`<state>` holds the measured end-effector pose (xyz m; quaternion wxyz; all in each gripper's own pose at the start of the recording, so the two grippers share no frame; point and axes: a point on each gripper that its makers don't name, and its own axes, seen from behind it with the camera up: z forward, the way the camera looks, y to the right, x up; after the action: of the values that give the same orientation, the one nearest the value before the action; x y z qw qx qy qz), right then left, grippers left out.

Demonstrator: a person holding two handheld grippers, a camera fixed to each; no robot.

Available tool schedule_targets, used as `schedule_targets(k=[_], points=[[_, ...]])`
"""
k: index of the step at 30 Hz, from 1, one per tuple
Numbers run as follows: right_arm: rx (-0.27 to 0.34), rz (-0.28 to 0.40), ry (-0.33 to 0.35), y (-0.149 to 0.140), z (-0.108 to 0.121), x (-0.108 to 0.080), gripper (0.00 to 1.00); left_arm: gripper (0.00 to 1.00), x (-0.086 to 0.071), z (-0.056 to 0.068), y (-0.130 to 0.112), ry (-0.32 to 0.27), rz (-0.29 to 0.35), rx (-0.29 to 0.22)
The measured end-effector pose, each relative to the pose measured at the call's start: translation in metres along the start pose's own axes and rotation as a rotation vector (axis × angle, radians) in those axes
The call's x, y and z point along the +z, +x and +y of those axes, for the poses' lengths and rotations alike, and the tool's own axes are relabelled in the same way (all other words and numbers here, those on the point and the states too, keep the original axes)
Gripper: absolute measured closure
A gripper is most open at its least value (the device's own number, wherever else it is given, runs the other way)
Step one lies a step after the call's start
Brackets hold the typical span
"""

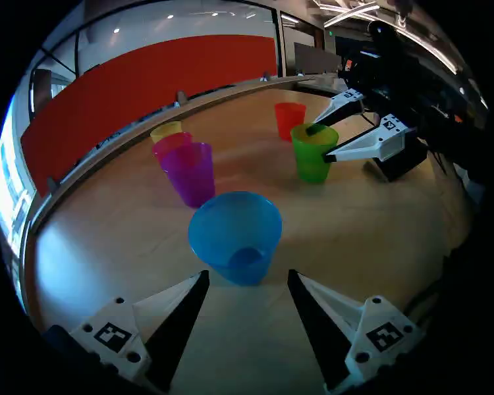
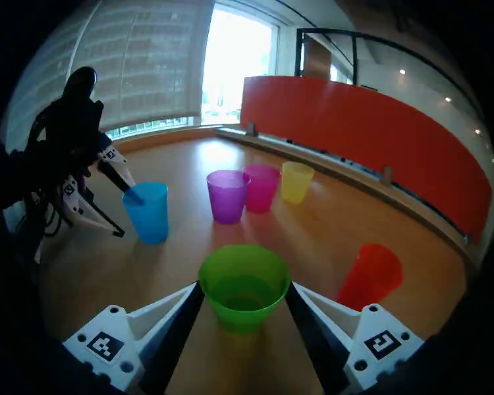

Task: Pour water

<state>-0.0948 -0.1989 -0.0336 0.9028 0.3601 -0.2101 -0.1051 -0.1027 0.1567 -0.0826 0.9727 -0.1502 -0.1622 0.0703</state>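
Room: red wall [image 1: 148, 85] at the back; bright window [image 2: 237, 59] with blinds beside it.
Surface: long, pale wood table [image 1: 365, 224] with a raised ledge along its far edge.
Cups: six, one of each colour.
Near cups: blue cup [image 1: 235, 237] and green cup [image 2: 244, 289], well apart.
Row: purple cup [image 1: 191, 172], pink cup [image 2: 261, 187] and yellow cup [image 2: 296, 181], close together in a line.
Lone cup: red cup [image 2: 372, 275], beyond the green cup.
Grippers: two.
Left gripper [image 1: 247, 275]: tongs apart, with the blue cup just ahead between the tips, untouched.
Right gripper [image 2: 243, 286]: tongs on either side of the green cup, close against it; I cannot tell whether they press.
Water: I cannot tell whether any cup holds some.
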Motion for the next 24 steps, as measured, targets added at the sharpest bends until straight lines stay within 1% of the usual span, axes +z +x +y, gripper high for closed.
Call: schedule_targets(k=[6,12,18,24], points=[[0.015,-0.016,-0.004,-0.001,0.002,0.000,0.09,0.12,-0.009,-0.001,0.002,0.002,0.008,-0.013],[0.002,-0.030,-0.010,-0.003,0.002,-0.002,0.08,0.12,-0.011,-0.002,-0.002,0.008,0.002,-0.025],[0.004,-0.042,-0.023,-0.005,0.004,-0.003,0.05,0.12,-0.014,-0.004,-0.003,0.015,0.000,-0.025],[0.009,-0.070,-0.030,-0.009,0.004,-0.003,0.03,0.12,-0.018,-0.009,-0.004,0.027,-0.002,-0.031]])
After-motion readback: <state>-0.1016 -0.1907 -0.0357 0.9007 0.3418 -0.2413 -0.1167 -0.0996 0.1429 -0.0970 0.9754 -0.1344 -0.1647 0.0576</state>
